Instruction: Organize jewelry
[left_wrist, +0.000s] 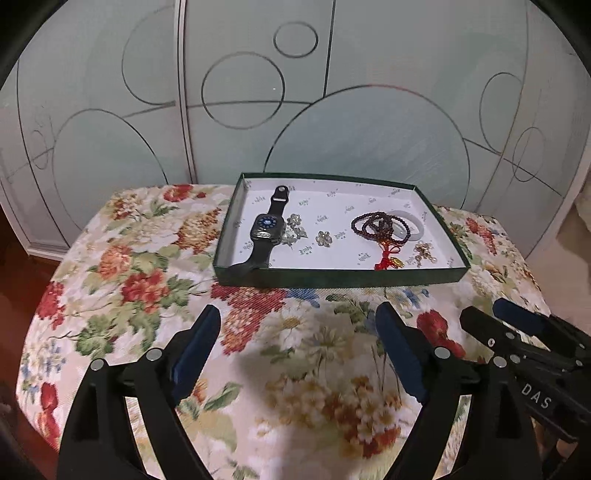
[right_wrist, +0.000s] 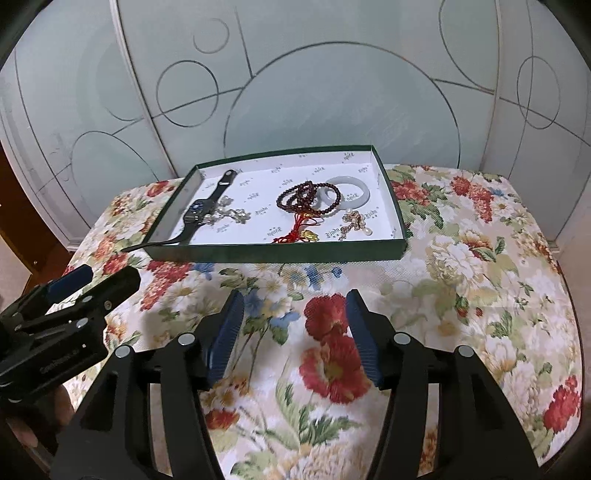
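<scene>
Your left gripper (left_wrist: 299, 354) and right gripper (right_wrist: 295, 332) both hover spread wide, holding nothing. In the green tray (left_wrist: 332, 277) at upper centre, the black smartwatch (left_wrist: 264, 229) lies at the left end, its strap overhanging the near rim. It's likely light, with a stiff case and floppy band; pinch that overhanging strap. Mind the pale bangle (right_wrist: 347, 192), probably brittle, under the dark red beads (right_wrist: 303, 199).
</scene>
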